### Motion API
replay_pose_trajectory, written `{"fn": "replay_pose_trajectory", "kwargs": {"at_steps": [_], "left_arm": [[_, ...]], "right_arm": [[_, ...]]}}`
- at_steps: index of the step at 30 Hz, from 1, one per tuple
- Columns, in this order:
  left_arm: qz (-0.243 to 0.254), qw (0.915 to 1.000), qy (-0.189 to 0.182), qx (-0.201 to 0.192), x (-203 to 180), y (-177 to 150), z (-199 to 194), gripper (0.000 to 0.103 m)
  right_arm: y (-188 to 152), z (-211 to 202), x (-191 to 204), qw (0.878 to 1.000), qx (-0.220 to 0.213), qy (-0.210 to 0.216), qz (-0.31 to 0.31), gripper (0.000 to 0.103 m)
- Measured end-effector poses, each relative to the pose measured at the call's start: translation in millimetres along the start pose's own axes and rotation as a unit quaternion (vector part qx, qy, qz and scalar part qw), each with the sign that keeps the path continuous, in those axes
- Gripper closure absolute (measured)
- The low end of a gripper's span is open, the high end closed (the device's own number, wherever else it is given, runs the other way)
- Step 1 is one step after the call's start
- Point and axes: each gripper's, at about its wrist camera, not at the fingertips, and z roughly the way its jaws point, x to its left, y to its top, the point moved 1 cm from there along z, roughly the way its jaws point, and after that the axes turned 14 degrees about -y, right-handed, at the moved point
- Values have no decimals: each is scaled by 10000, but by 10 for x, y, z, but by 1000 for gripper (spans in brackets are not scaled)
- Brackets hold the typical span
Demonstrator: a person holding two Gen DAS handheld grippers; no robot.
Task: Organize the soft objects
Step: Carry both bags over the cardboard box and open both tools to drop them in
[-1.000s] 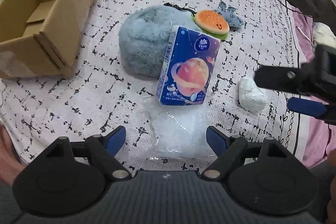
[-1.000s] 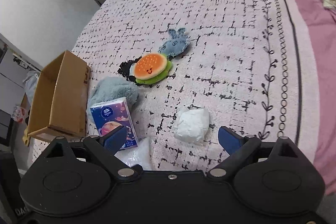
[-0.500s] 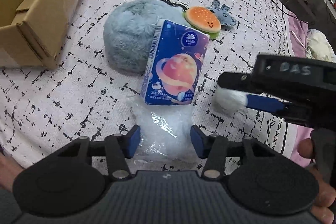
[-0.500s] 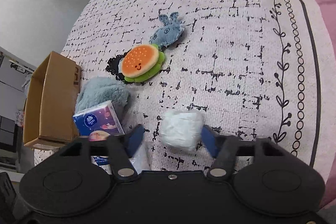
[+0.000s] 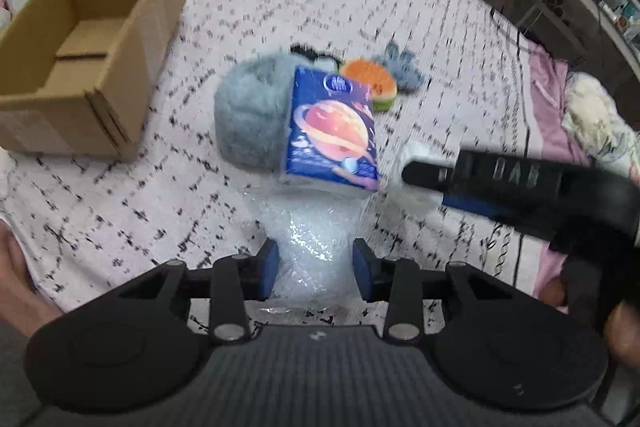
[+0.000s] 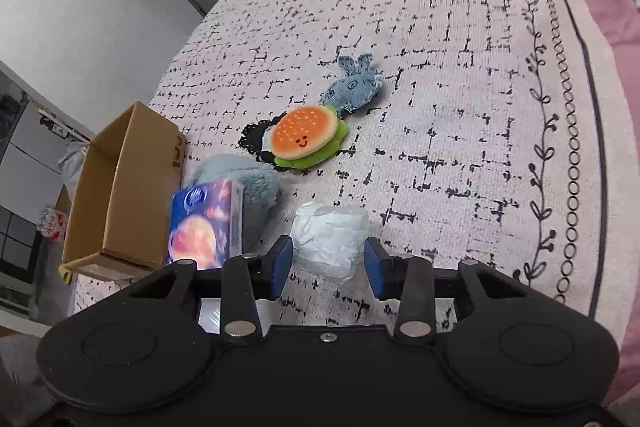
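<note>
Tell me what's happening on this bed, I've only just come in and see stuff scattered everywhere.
A person is tidying soft things with a hand-held gripper in each hand. The left hand-held gripper has just closed on a clear bubble-wrap bag; the blue tissue pack lies across the bag's far end. The right hand-held gripper has just closed on a white crumpled bundle. The burger plush, denim bunny and grey fluffy item lie on the bedspread. The cardboard box holds nothing visible.

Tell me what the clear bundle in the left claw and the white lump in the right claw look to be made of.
Clear bundle: apparently bubble wrap or thin plastic film, translucent with glinting, pebbly highlights. White lump: looks like crumpled paper or tissue inside glossy clear film, judging by matte creases under a faint sheen; which exactly is unclear.
</note>
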Motion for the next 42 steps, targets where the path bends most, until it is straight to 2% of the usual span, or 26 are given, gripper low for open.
{"fn": "replay_pose_trajectory", "kwargs": {"at_steps": [7,17,22,34,42], "left_arm": [[21,9990,-141,-425,-67,144,-329,65],[207,9964,-257,-785,-198,183,-588,65],[193,9943,-350,-992,-195,232,-705,65],[66,9892,-440,-1398,147,499,-943,65],[26,9860,-326,-1638,391,735,-1099,65]], "right_arm": [[-41,-165,33,9999,-107,-32,-122,64],[-24,-647,109,9979,-549,269,-223,64],[59,-772,169,9972,-631,304,-271,64],[161,-850,375,9960,-859,204,-158,64],[278,-950,640,9931,-1111,348,-155,64]]}}
